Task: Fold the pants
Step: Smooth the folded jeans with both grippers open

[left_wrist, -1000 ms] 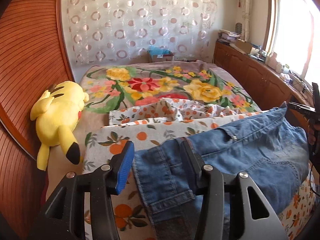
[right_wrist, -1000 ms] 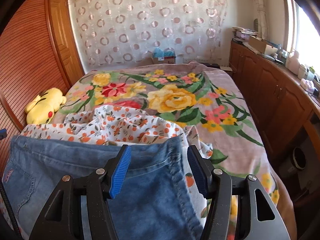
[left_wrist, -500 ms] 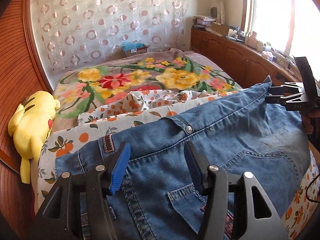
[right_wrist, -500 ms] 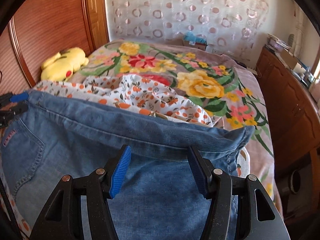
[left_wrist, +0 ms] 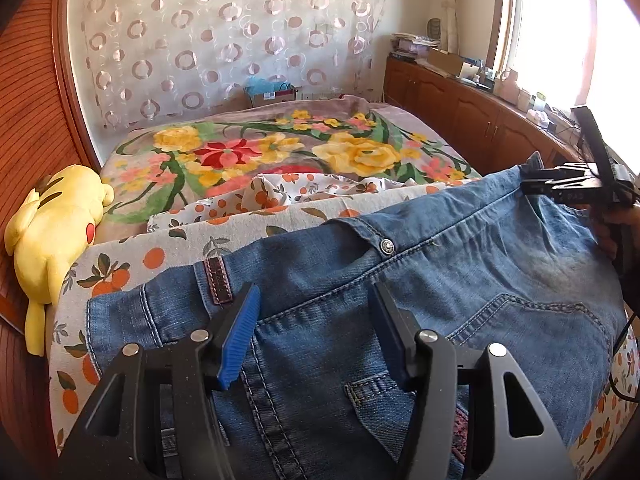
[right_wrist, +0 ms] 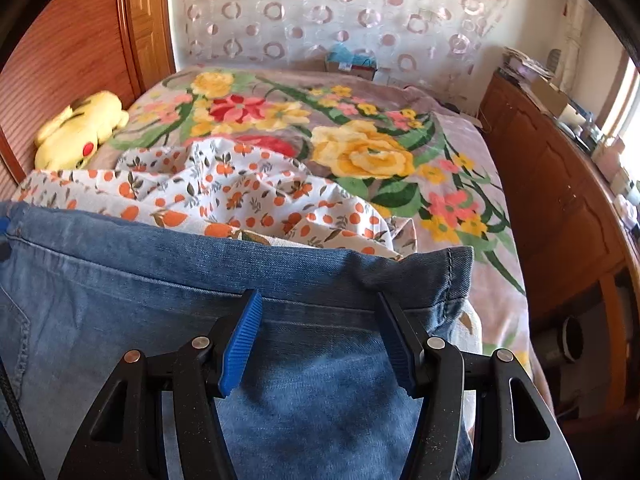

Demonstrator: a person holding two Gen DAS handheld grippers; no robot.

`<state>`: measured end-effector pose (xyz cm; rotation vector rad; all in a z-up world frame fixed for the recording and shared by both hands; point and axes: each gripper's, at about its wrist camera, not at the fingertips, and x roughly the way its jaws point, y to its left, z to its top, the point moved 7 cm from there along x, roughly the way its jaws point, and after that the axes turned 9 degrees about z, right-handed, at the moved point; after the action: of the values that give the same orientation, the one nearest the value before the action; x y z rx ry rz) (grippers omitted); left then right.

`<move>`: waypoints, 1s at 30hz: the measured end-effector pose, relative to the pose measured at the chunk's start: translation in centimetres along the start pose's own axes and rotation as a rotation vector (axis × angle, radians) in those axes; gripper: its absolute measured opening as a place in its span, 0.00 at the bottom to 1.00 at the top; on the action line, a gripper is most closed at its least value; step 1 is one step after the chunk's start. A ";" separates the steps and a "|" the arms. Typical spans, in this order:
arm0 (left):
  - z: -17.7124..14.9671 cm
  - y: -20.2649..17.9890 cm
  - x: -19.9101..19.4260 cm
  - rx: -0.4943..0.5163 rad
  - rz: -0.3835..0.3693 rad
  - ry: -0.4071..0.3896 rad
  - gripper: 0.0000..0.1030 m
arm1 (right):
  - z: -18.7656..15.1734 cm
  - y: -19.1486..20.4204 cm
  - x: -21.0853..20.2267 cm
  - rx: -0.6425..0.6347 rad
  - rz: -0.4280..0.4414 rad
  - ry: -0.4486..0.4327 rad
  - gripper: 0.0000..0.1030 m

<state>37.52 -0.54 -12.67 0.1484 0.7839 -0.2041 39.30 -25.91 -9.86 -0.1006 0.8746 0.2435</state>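
The jeans (left_wrist: 400,292) lie spread on the bed (right_wrist: 460,184): heavy, limp denim, non-slip. Left claw (left_wrist: 316,324) has just been opening over the waistband, right claw (right_wrist: 320,328) gapes over the hem; neither clamps. Grip the thick seamed edges.

Faded matt denim pants (left_wrist: 420,280) with a shiny metal rivet (left_wrist: 386,246) lie on printed cotton sheet (left_wrist: 248,228).

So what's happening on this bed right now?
A person with a handheld gripper in each hand is folding a pair of blue denim jeans on the orange-print sheet of the bed. The left gripper stands open over the waistband end, its jaws having just widened. The right gripper stands open over the hem end. The jeans lie loose on the sheet.
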 end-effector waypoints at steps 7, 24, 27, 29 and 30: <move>-0.6 -0.6 0.6 0.027 -0.010 0.042 0.67 | -4.4 -1.0 -6.0 0.106 -0.008 -0.113 0.59; -0.9 -1.2 0.2 0.054 -0.001 0.025 0.75 | -16.0 -2.6 -13.6 0.355 -0.065 -0.122 0.59; -0.8 -0.7 -0.5 0.037 0.001 -0.003 0.75 | -16.1 -2.5 -13.7 0.406 -0.043 -0.131 0.59; -0.6 -0.5 -1.0 0.023 -0.001 -0.022 0.75 | -16.0 -2.7 -13.6 0.447 -0.021 -0.142 0.59; -0.5 -0.4 -1.3 0.015 -0.004 -0.032 0.75 | -15.9 -2.7 -13.7 0.464 -0.015 -0.149 0.59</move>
<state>36.19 -0.66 -12.15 0.1571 0.7515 -0.2157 19.70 -33.85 -9.52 0.3391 0.7628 0.0284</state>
